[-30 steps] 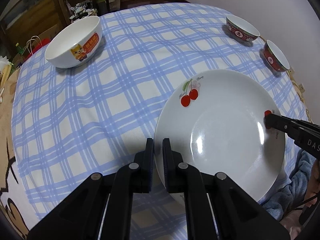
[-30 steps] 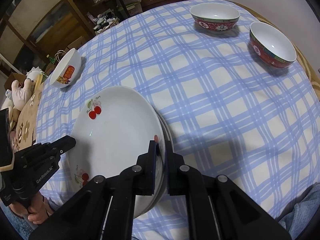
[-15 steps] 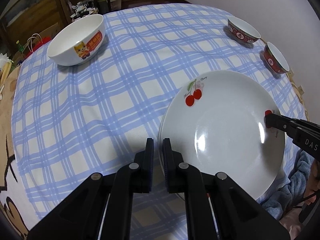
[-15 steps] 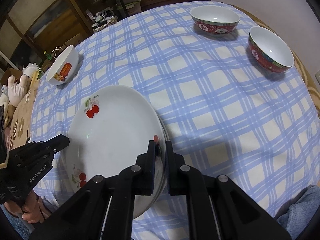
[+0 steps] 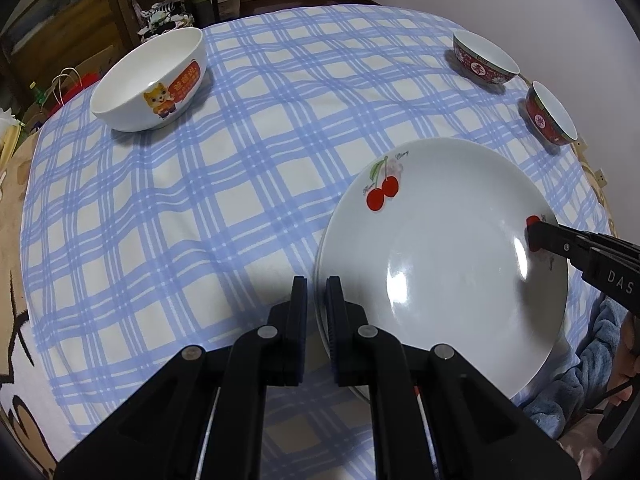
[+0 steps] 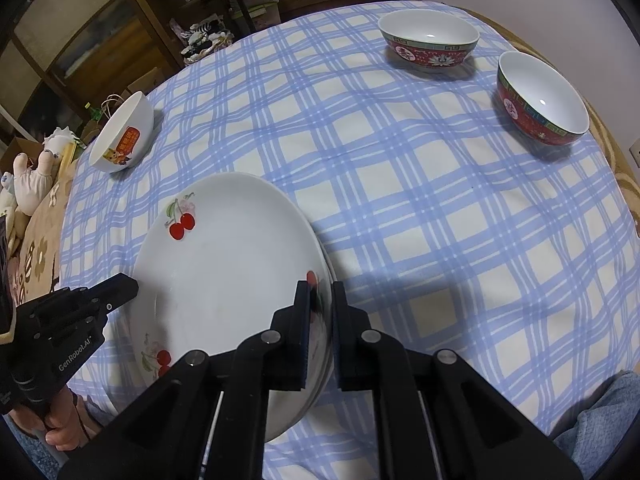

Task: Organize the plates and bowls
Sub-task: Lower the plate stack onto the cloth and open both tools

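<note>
On the near edge of a round desk draped in a blue-and-cream checked cloth (image 5: 248, 184), a glossy white cherry plate (image 5: 440, 264) sits on top of at least one more plate, whose rim shows just beneath it. The left gripper (image 5: 316, 300) has its black jaws clenched on the plate's left rim, and the right gripper (image 6: 321, 304) grasps the opposite rim, one ribbed pad inside the shallow dish and one outside. Each tool also shows in the other's view as a matte black arm reaching in from the side. Well apart at the far left stands a deep, smooth white bowl (image 5: 152, 80) with a cartoon cat and orange label. Two red patterned bowls (image 6: 429, 46) with white interiors stand near each other at the far right edge, upright and empty.
</note>
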A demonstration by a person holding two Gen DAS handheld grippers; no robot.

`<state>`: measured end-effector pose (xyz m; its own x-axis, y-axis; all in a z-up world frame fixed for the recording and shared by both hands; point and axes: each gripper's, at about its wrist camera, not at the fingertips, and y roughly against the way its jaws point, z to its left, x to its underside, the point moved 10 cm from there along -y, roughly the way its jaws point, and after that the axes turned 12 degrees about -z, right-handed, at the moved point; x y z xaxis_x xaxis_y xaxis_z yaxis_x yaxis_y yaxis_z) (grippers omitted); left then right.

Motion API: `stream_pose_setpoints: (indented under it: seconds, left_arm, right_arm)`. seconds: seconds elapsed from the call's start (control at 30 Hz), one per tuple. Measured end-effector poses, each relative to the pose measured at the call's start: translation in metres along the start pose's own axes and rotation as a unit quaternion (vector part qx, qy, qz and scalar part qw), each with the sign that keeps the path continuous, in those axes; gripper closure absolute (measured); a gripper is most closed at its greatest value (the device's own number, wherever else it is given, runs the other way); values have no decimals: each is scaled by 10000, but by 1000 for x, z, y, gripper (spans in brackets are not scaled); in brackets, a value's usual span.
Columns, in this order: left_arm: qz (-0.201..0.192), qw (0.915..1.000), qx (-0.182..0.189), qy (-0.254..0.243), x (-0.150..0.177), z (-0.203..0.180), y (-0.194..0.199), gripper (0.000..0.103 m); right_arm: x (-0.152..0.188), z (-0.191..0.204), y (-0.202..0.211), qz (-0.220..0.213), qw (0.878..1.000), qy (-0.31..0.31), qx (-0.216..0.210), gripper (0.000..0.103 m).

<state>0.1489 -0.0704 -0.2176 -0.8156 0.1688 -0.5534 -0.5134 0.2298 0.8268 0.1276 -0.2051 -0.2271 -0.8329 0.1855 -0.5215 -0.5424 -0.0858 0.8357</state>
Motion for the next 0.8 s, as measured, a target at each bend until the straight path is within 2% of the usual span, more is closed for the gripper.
stream_pose_setpoints:
  seconds: [0.4,0.73,0.8]
  left_arm:
    - [-43,10000,-29,-32,0,1,3,92]
    - [-11,9999,-36,-98,3,-2,2,90]
    - [-28,9999,-49,-124,3,-3,2,90]
  right_arm:
    - [1,-1,-5,55,9994,257,231,92]
    - [2,-1,-4,71,9995,214,220,92]
    - [2,-1,-4,77,9996,199,191,89]
